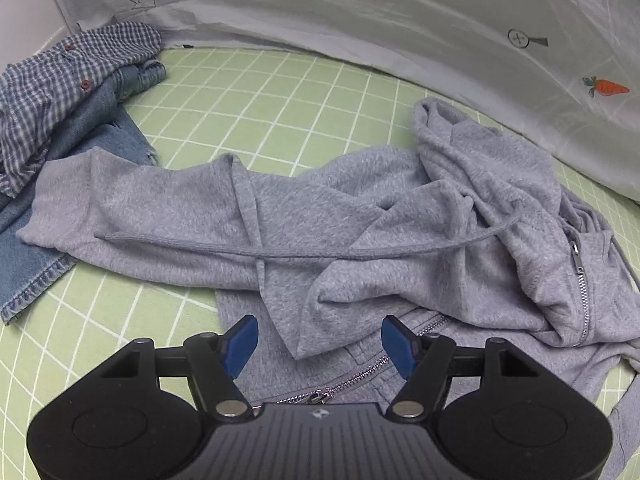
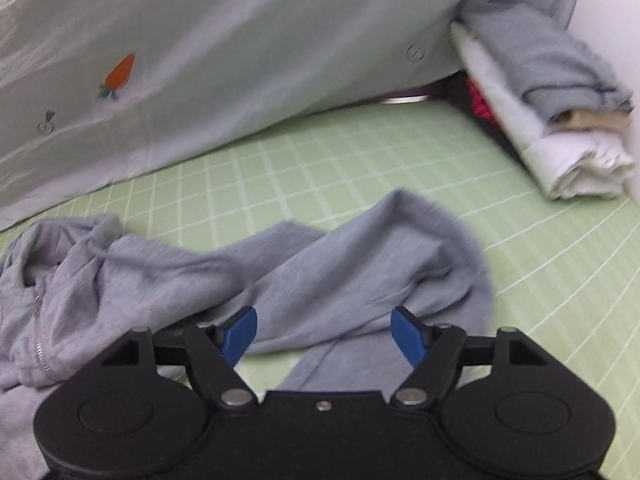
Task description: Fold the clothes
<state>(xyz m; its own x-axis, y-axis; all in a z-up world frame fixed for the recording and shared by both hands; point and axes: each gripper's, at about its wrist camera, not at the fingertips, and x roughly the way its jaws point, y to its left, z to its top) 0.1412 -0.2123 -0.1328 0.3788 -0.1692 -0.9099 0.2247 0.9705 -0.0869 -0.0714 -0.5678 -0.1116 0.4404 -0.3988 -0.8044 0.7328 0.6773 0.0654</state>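
Note:
A grey zip hoodie (image 1: 320,216) lies crumpled on the green grid mat (image 1: 280,92), one sleeve stretched to the left, its drawstring across it and the zipper at the right. My left gripper (image 1: 320,340) is open and empty, just above the hoodie's lower front near the zipper. In the right wrist view the hoodie (image 2: 320,264) shows its other sleeve bunched in the middle. My right gripper (image 2: 324,332) is open and empty, low over that sleeve.
Blue jeans (image 1: 36,248) and a checked shirt (image 1: 60,80) lie at the mat's left. A stack of folded clothes (image 2: 560,120) sits at the far right. A white sheet with carrot prints (image 2: 240,60) hangs along the back edge.

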